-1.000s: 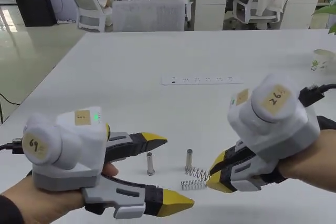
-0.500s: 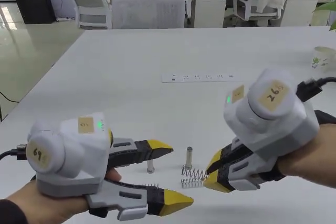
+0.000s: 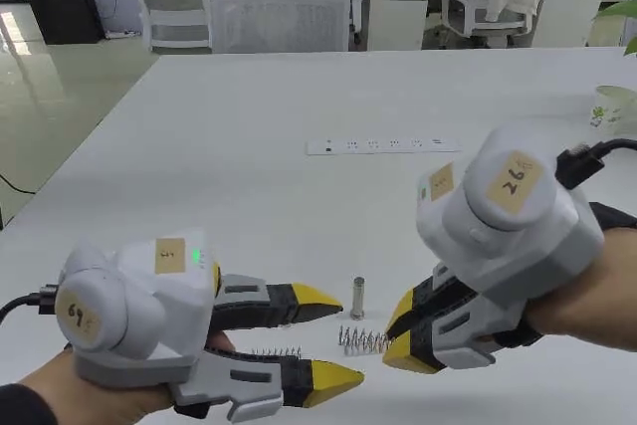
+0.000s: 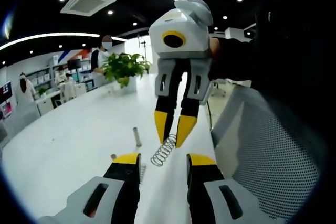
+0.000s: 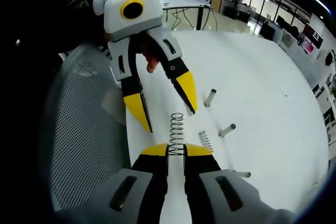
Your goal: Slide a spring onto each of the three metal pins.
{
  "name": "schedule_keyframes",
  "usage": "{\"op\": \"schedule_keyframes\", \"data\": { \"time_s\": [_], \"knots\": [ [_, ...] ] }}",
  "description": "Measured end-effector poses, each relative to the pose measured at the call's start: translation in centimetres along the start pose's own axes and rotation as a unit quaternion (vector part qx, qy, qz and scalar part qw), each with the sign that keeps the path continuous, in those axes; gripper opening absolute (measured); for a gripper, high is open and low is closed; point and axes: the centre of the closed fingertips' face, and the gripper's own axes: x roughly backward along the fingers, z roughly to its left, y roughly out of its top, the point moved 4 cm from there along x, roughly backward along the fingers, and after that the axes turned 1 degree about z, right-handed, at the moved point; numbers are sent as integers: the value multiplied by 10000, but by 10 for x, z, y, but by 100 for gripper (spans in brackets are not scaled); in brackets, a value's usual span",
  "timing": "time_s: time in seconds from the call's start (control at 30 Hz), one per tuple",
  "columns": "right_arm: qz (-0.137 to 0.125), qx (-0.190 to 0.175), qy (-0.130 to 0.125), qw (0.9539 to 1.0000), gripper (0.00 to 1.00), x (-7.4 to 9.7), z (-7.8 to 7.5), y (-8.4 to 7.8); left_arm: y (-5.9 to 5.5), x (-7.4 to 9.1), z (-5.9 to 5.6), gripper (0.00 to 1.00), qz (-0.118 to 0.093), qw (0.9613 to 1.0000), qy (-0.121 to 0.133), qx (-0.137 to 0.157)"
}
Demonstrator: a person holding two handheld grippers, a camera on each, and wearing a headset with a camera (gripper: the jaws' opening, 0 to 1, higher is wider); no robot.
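Left gripper (image 3: 343, 339) has closed in, jaws spread, beside the spring (image 5: 177, 127) your right gripper (image 5: 177, 151) clamps; all three pins (image 5: 210, 97) sit bare, so you've threaded none yet.

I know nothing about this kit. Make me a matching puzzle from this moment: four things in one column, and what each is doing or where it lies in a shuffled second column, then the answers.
Things
1. left gripper
2. right gripper
3. upright pin
4. power strip

States
A. lies flat, far beyond both grippers
B. jaws shut on a spring
C. stands bare, nothing slid onto it
D. jaws open, holding nothing

Pairs: 1-D, 2-B, 3-C, 4-A
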Motion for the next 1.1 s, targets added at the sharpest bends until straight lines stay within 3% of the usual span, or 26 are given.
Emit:
{"op": "schedule_keyframes", "data": {
  "time_s": [0.43, 0.83, 1.1],
  "knots": [
    [97, 147, 163, 9997, 8, -1, 7, 1, -3, -3, -7, 11, 67, 9994, -197, -287],
    [102, 106, 232, 9996, 8, 0, 11, 1, -8, -5, -8, 5, 303, 9969, -179, -702],
    [3, 97, 205, 9997, 8, 5, 12, 7, -9, -5, -9, 4, 337, 9965, -178, -746]
  ]
}}
